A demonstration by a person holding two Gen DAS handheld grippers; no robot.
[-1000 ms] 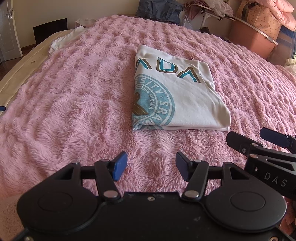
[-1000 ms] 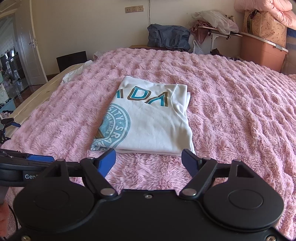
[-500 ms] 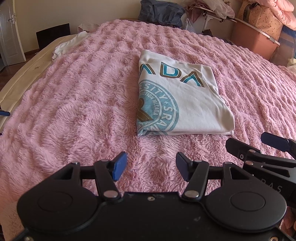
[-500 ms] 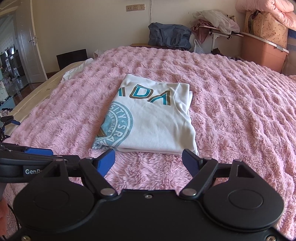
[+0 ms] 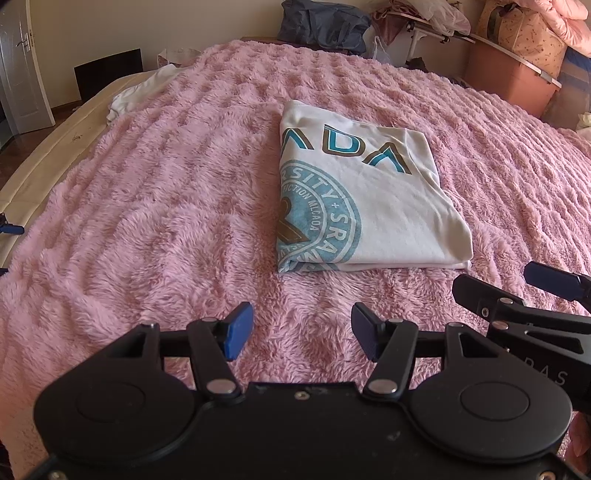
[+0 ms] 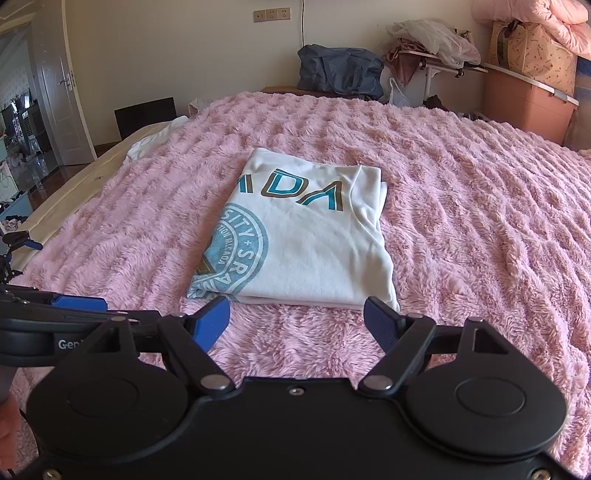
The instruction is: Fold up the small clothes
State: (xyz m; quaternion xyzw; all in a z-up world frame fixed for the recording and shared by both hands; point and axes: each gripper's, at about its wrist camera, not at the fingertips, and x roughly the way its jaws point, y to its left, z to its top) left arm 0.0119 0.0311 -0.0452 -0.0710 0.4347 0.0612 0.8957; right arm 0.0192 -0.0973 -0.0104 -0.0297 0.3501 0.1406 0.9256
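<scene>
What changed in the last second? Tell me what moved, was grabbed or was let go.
Nothing was grabbed or let go. The folded white T-shirt lies in the same spot on the pink blanket; only the left wrist view tips slightly, so the shirt sits a bit lower in it. The left gripper and right gripper stay open and empty, short of the shirt's near edge.

Bedroom, daylit. Pink fluffy blanket (image 6: 461,221) over bed. Cream wall (image 6: 184,48) far, sockets (image 6: 271,14) up top. White door (image 6: 62,110) far L. Salmon storage box (image 6: 528,107) far R.
</scene>
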